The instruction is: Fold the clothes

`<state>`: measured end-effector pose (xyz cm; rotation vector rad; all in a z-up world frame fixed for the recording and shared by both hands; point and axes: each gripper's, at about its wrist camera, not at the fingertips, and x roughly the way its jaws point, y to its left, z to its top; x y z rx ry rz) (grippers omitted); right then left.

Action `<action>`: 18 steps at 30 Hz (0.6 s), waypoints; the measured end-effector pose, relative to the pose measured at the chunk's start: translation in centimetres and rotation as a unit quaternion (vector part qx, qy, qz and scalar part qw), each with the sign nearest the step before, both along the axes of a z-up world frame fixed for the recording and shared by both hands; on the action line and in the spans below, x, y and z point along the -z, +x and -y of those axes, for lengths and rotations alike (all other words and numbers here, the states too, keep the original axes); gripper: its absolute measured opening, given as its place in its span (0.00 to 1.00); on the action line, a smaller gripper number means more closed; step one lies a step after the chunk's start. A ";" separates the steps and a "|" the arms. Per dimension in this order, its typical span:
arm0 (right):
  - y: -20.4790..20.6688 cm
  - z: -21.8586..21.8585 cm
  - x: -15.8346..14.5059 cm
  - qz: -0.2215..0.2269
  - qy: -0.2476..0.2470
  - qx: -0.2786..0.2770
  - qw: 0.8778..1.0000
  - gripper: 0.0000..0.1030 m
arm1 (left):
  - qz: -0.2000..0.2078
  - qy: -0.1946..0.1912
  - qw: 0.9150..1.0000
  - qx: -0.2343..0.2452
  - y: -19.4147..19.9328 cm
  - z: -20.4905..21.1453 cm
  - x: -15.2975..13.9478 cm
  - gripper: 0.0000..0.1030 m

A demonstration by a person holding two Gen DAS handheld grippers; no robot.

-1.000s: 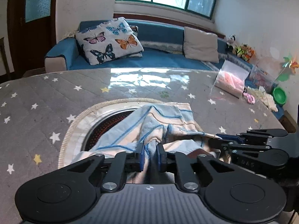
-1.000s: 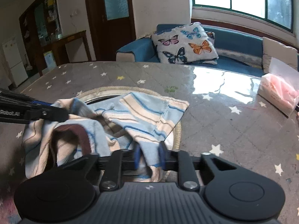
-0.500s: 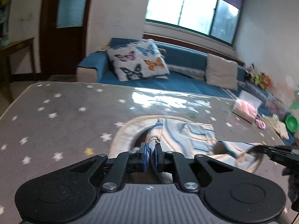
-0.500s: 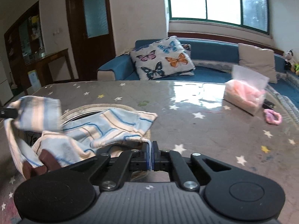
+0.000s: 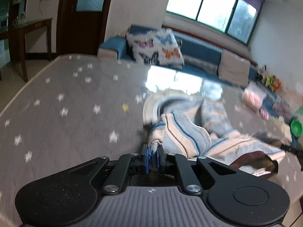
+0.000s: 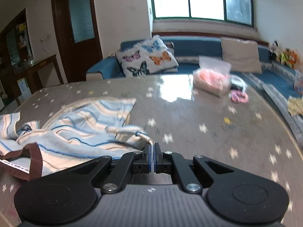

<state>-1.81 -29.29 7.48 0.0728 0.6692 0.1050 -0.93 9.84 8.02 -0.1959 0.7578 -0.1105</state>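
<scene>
**Stretching the striped garment between two clamped grippers**

Holding opposite ends of the striped garment (image 6: 79, 132), both tongs are pinched narrow on cloth. The left gripper (image 5: 152, 158) bites a bunched hem edge, with a thick fold of fabric between its blue pads; the right gripper (image 6: 152, 158) is pressed almost flat on a thin edge of the same piece.

The relation that matters: from the left gripper the garment runs out toward 2 o'clock, ending near the tip of the other tool at the frame's 3 o'clock edge. From the right gripper it runs toward 9 to 10 o'clock. So the long axis lies roughly crosswise between the two hands, and neither hand is nearer; each already has its end. The middle of the cloth sags onto the table, rumpled, with a brown-trimmed opening (image 6: 35, 158) lying at the right gripper's 8 o'clock. My judgement is that the piece needs to be drawn taut and laid flat before any fold line can be made.

The surface is a grey table cover (image 5: 62, 124) printed with white and yellow stars, glossy enough to mirror the window. A round rimmed insert in the table shows beneath the cloth, blurred. At the right gripper's 1 o'clock sits a tissue pack (image 6: 212, 81); beyond it are a blue sofa and a butterfly cushion (image 6: 147, 58).
</scene>
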 end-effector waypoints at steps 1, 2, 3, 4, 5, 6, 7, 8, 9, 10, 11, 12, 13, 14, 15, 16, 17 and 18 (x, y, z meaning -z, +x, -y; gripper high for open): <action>-0.6 0.2 0.2 -0.006 0.001 0.004 1.000 0.02 | -0.013 0.007 1.000 0.009 -0.6 0.2 0.6 0.08; -1.5 0.4 0.4 -0.013 -0.002 0.008 1.000 0.02 | -0.021 0.015 1.000 0.016 -1.1 0.4 1.0 0.08; -2.0 0.5 0.7 -0.023 -0.005 0.009 1.000 0.02 | -0.030 0.026 0.999 0.020 -1.6 0.6 1.5 0.09; -2.5 0.7 1.1 -0.033 -0.006 0.013 0.999 0.02 | -0.035 0.032 0.999 0.020 -1.9 0.6 1.9 0.09; -3.0 0.9 1.4 -0.041 -0.008 0.019 0.999 0.03 | -0.042 0.036 0.998 0.020 -2.3 0.6 2.4 0.12; -3.4 1.1 1.7 -0.050 -0.010 0.020 0.998 0.04 | -0.051 0.040 0.998 0.021 -2.4 0.6 2.7 0.13; -3.8 1.3 1.9 -0.055 -0.013 0.021 0.998 0.06 | -0.054 0.045 0.997 0.020 -2.6 0.5 3.0 0.13; -3.9 1.4 2.1 -0.057 -0.015 0.023 0.998 0.07 | -0.054 0.051 0.997 0.020 -2.6 0.5 3.0 0.14; -3.8 1.5 2.3 -0.059 -0.016 0.024 0.998 0.07 | -0.052 0.056 0.997 0.019 -2.5 0.5 2.9 0.19; -3.7 1.5 2.3 -0.059 -0.017 0.024 0.998 0.07 | -0.047 0.061 0.997 0.019 -2.6 0.5 2.8 0.28; -3.6 1.4 2.3 -0.058 -0.017 0.023 0.998 0.07 | -0.039 0.068 0.997 0.016 -2.6 0.6 2.5 0.35; -3.2 1.2 2.3 -0.056 -0.018 0.019 0.998 0.08 | -0.030 0.077 0.997 0.010 -2.6 0.7 2.2 0.50; -2.9 1.0 2.4 -0.054 -0.019 0.016 0.998 0.09 | -0.019 0.086 0.996 0.005 -2.8 0.7 2.0 0.54; -2.5 0.8 2.5 -0.053 -0.021 0.011 0.998 0.11 | -0.010 0.091 0.996 0.005 -2.8 0.8 1.8 0.54; -2.0 0.5 2.7 -0.052 -0.023 0.005 0.998 0.12 | -0.007 0.093 0.996 0.007 -2.7 1.0 1.6 0.55; -1.6 0.2 2.8 -0.052 -0.024 0.001 0.998 0.16 | -0.004 0.093 0.996 0.007 -2.5 1.2 1.4 0.58; -1.1 -0.1 2.9 -0.053 -0.024 -0.004 0.998 0.19 | -0.002 0.093 0.996 0.008 -2.3 1.3 1.4 0.58; -0.5 -0.5 3.1 -0.055 -0.026 -0.012 0.998 0.19 | 0.000 0.093 0.996 0.007 -2.0 1.3 1.4 0.58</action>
